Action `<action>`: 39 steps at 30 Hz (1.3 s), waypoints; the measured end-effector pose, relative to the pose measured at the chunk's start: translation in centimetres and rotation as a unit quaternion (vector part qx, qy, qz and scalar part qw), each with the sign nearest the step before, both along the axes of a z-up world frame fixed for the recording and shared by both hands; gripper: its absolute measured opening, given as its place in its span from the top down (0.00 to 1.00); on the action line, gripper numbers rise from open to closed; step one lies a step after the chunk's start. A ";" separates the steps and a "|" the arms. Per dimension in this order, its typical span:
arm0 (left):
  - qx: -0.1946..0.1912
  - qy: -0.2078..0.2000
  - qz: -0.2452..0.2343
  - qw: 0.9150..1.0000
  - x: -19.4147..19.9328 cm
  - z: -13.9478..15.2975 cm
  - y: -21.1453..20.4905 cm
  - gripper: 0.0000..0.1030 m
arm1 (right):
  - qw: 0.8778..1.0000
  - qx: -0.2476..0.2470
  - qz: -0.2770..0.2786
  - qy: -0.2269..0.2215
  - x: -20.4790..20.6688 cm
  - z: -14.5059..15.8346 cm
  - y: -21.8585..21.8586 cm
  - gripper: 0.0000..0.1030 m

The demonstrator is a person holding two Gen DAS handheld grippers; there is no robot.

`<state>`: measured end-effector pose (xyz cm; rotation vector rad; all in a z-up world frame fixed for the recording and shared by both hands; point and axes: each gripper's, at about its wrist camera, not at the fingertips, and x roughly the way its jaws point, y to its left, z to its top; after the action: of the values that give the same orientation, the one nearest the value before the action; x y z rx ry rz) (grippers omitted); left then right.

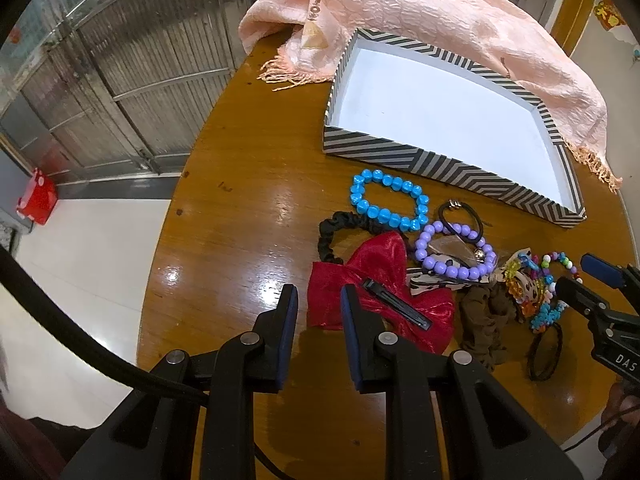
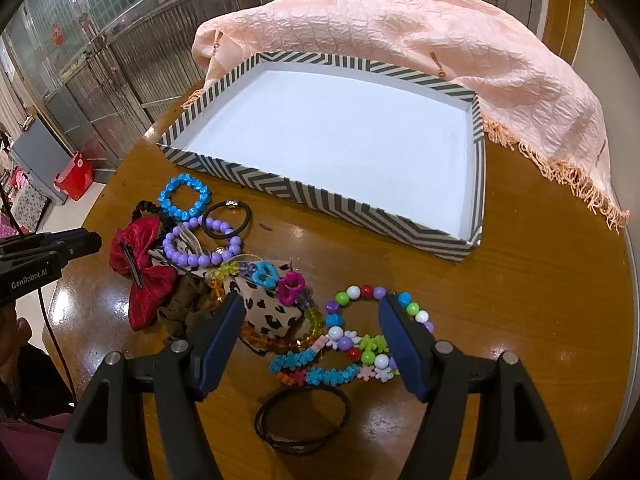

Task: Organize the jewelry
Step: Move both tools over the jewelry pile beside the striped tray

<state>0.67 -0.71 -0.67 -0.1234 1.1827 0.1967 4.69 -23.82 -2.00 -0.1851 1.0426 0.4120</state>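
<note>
A striped black-and-white tray (image 1: 384,156) (image 2: 316,194) with a bare white floor sits on the round wooden table. In front of it lies a pile: blue bead bracelet (image 1: 390,200) (image 2: 184,196), purple bead bracelet (image 1: 452,252) (image 2: 200,244), red bow with a black clip (image 1: 376,300) (image 2: 140,272), black scrunchie (image 1: 340,232), brown scrunchie (image 1: 484,316), multicoloured bead bracelets (image 2: 360,336). My left gripper (image 1: 318,298) is open at the red bow's left edge, holding nothing. My right gripper (image 2: 312,312) is open wide, straddling the coloured bracelets.
A peach fringed scarf (image 1: 420,16) (image 2: 420,48) is draped behind and over the tray's far side. Black hair ties (image 2: 302,420) (image 1: 546,354) lie near the front. The table edge curves off to the left, with white floor and a metal gate beyond.
</note>
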 end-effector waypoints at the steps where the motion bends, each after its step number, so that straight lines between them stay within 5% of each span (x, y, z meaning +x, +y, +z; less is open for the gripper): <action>1: 0.000 -0.003 0.001 1.000 0.0 0.0 0.0 0.84 | 1.000 0.001 0.001 0.002 0.0 0.0 0.0 0.29; 27: 0.024 0.005 0.013 1.000 -0.4 0.2 -0.1 0.84 | 1.000 0.004 0.010 0.015 0.2 -0.3 0.2 0.29; 39: -0.141 0.045 0.041 0.988 -0.1 -1.8 0.4 0.77 | 1.000 0.013 0.018 0.019 1.0 -0.5 0.0 0.29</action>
<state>0.58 -0.35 -2.49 -0.4162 1.2927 0.1066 5.72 -23.81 -2.49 -0.1722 1.0724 0.4629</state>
